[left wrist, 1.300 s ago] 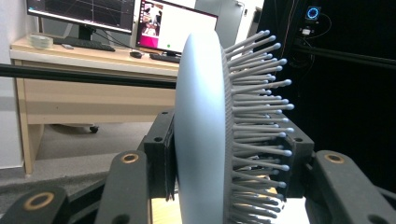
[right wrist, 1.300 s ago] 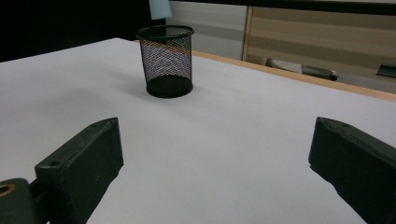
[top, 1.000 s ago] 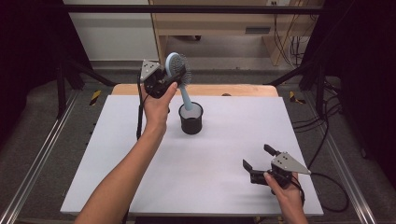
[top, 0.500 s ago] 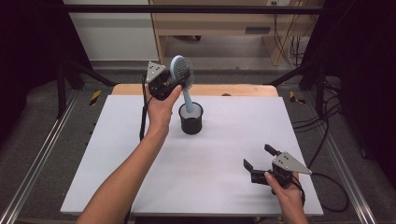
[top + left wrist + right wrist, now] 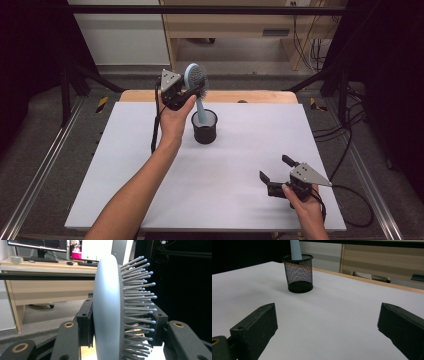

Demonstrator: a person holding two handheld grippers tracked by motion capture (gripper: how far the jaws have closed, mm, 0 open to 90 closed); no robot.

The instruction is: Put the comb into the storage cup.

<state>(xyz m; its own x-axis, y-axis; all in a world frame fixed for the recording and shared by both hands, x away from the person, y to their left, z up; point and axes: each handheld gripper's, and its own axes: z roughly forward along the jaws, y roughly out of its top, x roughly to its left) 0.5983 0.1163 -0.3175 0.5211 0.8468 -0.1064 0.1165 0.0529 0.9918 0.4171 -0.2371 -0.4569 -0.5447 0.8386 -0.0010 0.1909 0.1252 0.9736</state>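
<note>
Grey bristles [image 5: 136, 300] face sideways — left gripper [image 5: 192, 92] clamps hairbrush [image 5: 196, 85].

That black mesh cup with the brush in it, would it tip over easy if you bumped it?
Probably: the mesh cup looks light, and the hairbrush sticks up far above its rim. For now the left gripper is clamped on the brush head, likely steadying it.
</note>
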